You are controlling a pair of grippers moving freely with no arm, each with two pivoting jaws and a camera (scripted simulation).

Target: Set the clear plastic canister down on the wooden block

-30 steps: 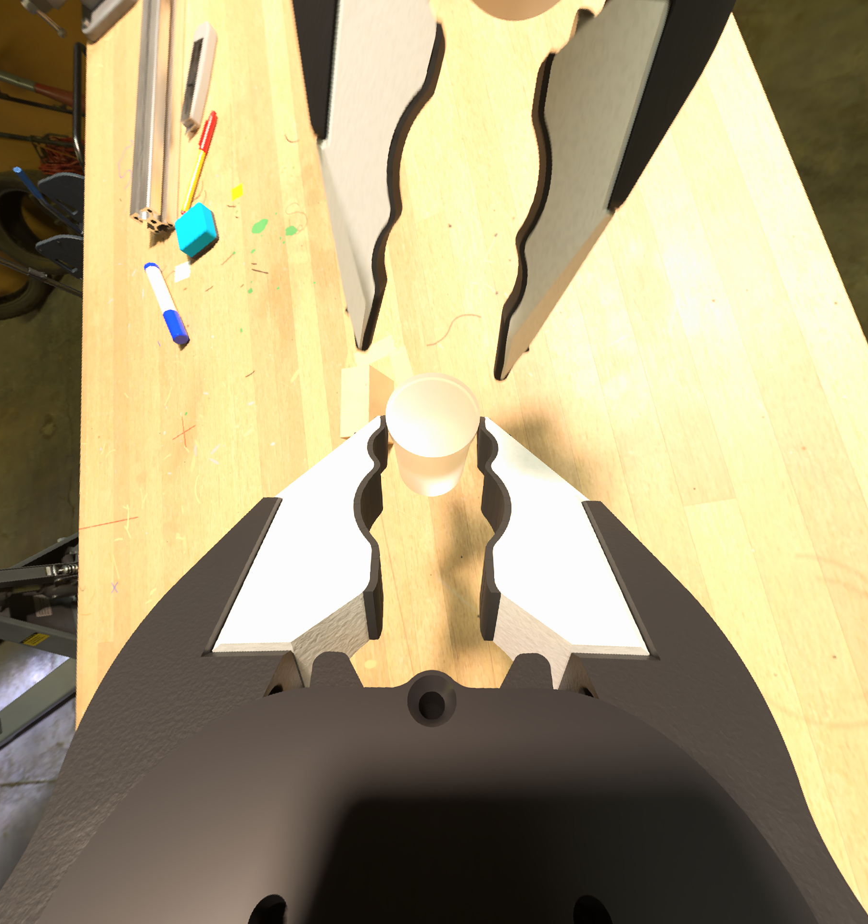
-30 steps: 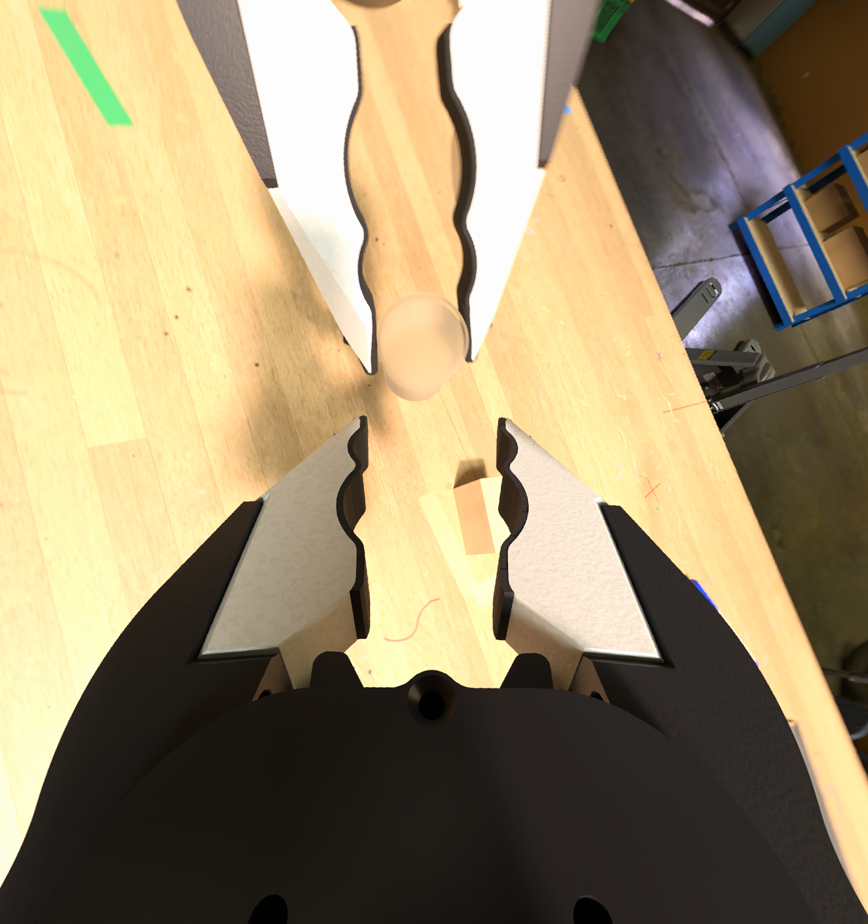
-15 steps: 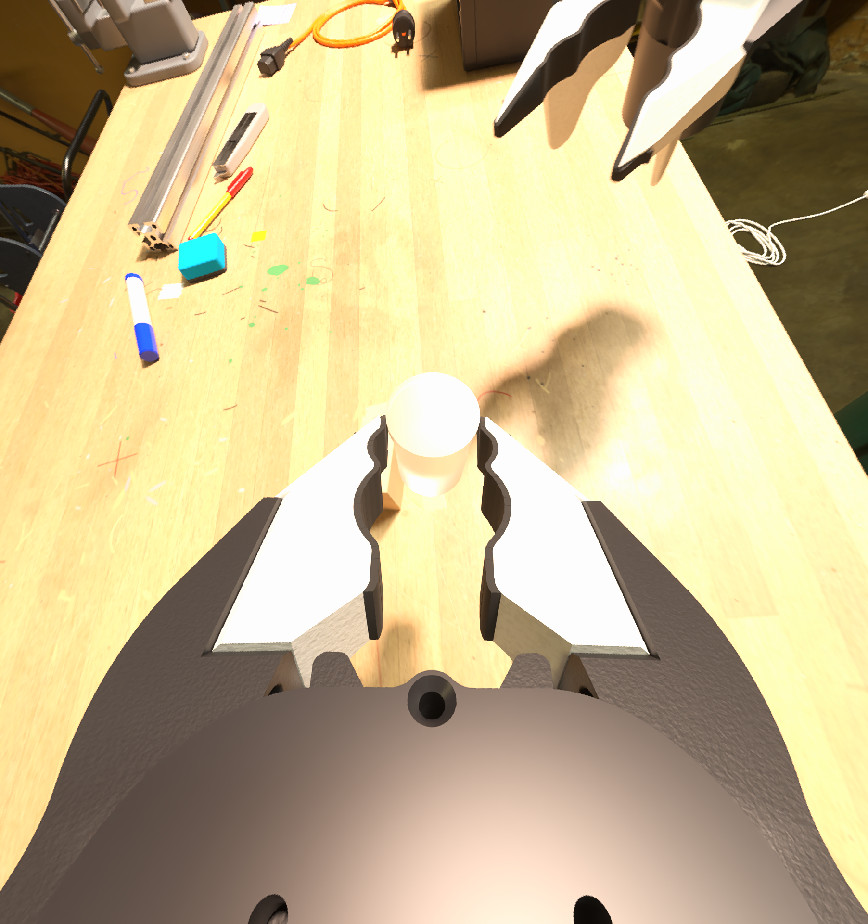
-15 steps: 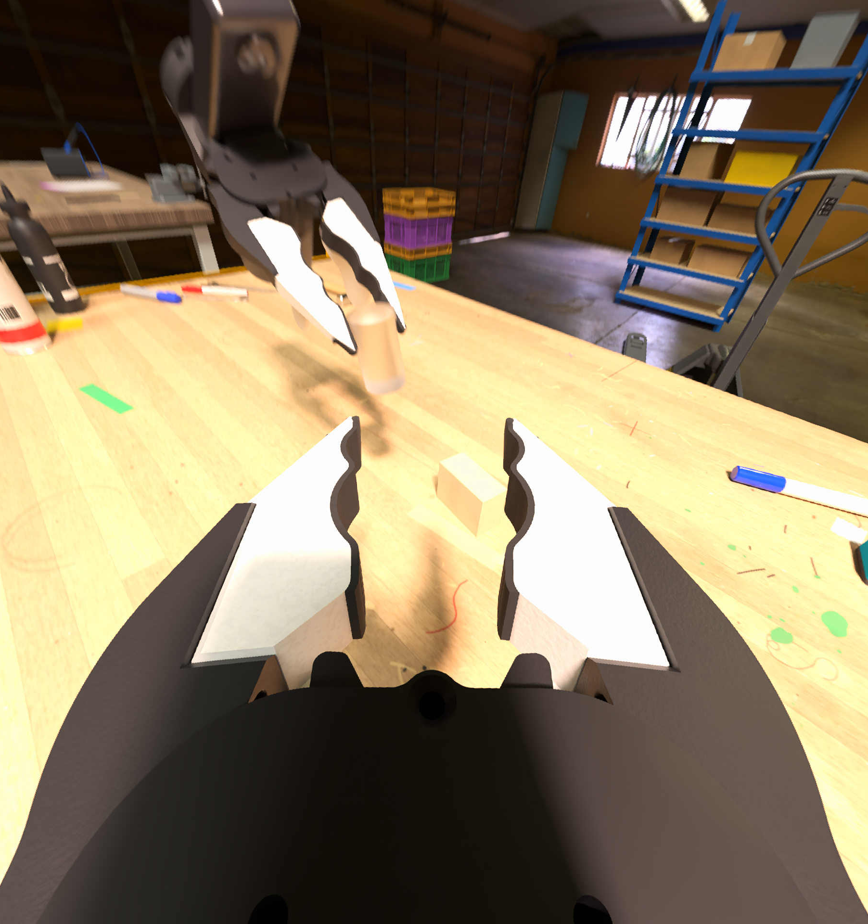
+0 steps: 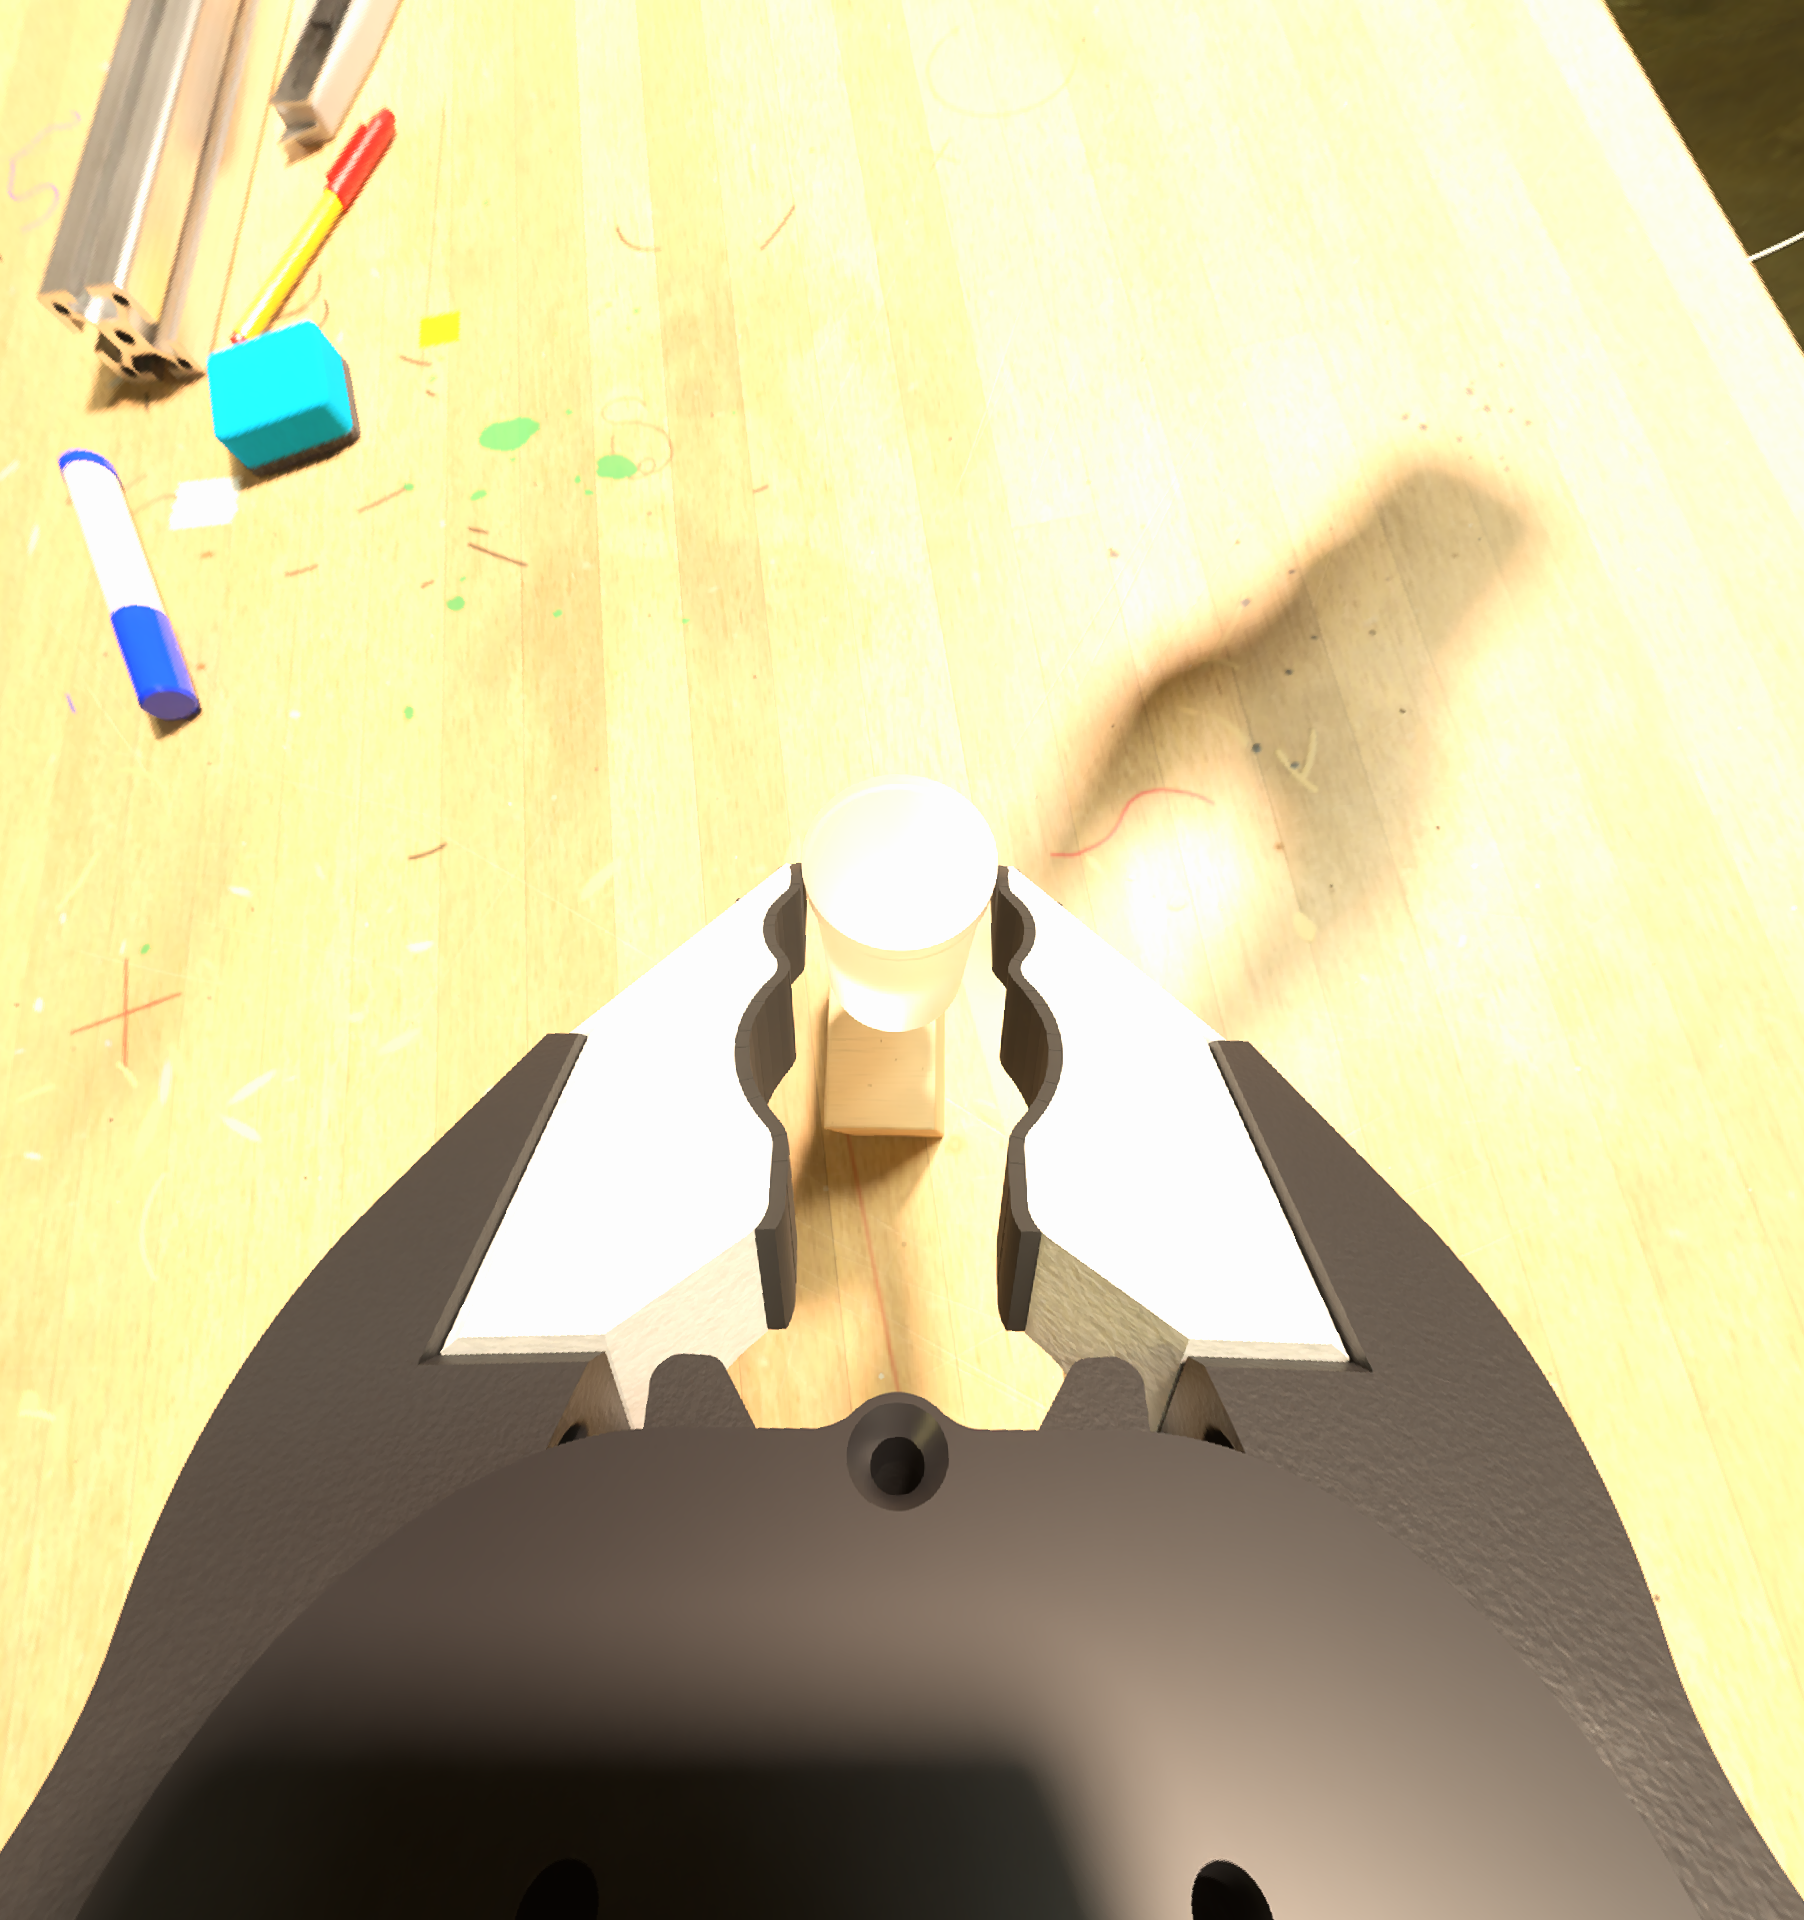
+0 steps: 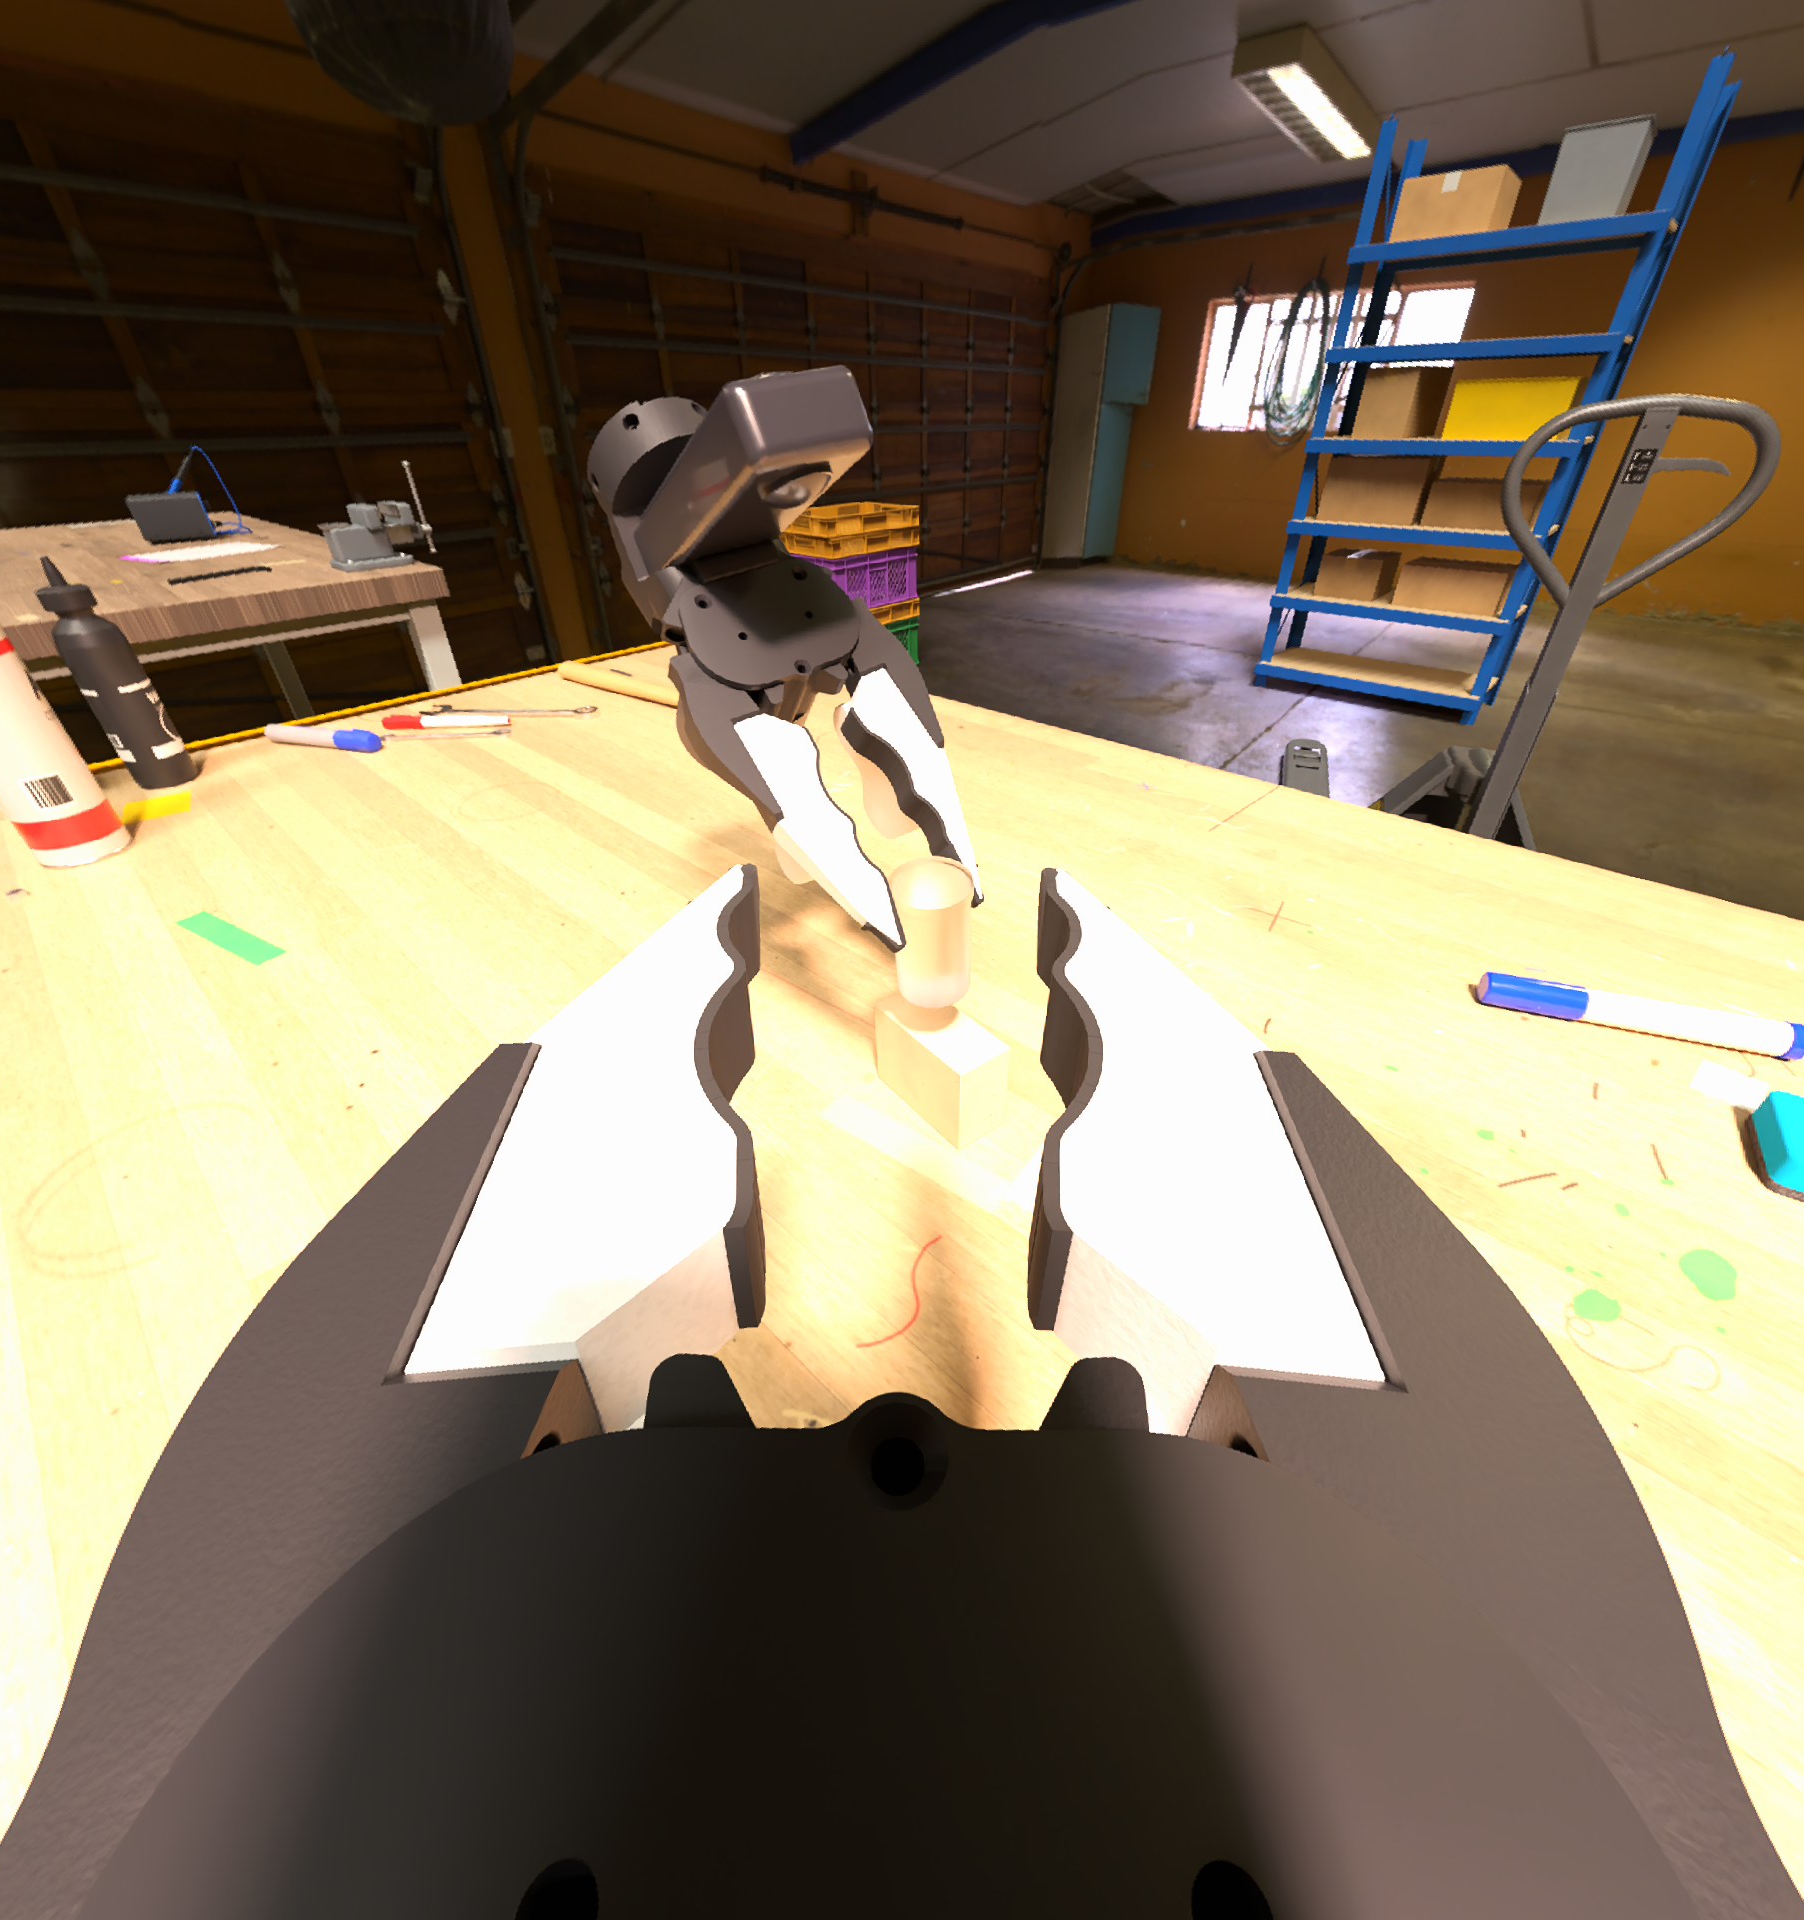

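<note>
My left gripper (image 5: 898,883) is shut on the clear plastic canister (image 5: 896,904), gripping it near the top between the fingertips. The canister stands upright over the small wooden block (image 5: 882,1081). In the right wrist view the left gripper (image 6: 929,904) holds the canister (image 6: 929,945) with its base at the top face of the block (image 6: 945,1070); contact cannot be told. My right gripper (image 6: 898,894) is open and empty, low over the bench, with the block just beyond its fingertips.
On the workbench (image 5: 1085,416) lie a blue-capped marker (image 5: 129,587), a cyan block (image 5: 274,393), a red and yellow pen (image 5: 316,223) and an aluminium rail (image 5: 139,197). The right wrist view shows bottles (image 6: 113,686) at far left and the bench edge (image 6: 1397,821) at right.
My left gripper has carried the canister down over the wooden block. My right gripper has drawn back and levelled out, and no longer shows in the left wrist view.
</note>
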